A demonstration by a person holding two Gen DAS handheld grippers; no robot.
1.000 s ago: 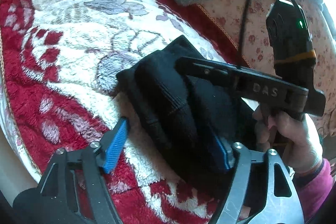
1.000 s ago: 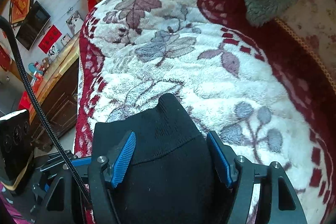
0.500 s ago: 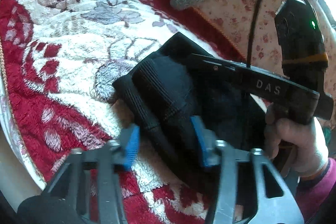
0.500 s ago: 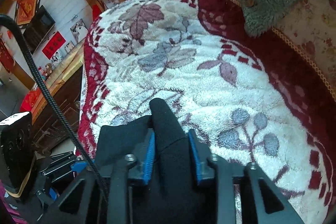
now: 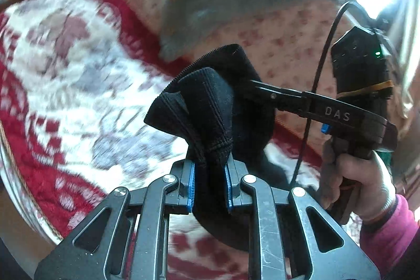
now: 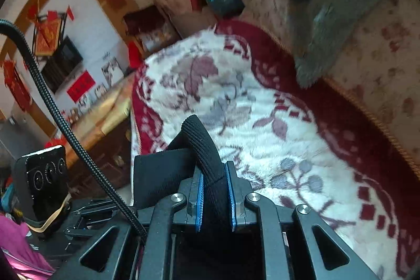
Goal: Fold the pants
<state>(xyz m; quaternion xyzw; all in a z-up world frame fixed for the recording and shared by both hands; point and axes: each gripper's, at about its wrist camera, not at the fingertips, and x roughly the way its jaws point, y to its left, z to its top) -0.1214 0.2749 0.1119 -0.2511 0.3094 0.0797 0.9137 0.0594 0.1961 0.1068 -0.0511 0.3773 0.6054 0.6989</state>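
Both grippers clamped on black pants [image 5: 210, 106], raised above floral blanket [image 5: 65, 85].
Blanket edge lower left; open blanket upper left. Left gripper [image 5: 210, 186] pinching ribbed fold mid-frame; right gripper [image 6: 215, 198] pinching waistband, bottom center.

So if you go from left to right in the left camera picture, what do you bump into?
flowery red blanket → black pants pinched in the left gripper → right gripper → hand holding it

The blanket [image 5: 65, 75] is blurred in the left view; the pants' [image 6: 207, 169] lower part is hidden behind the right gripper [image 6: 214, 197]
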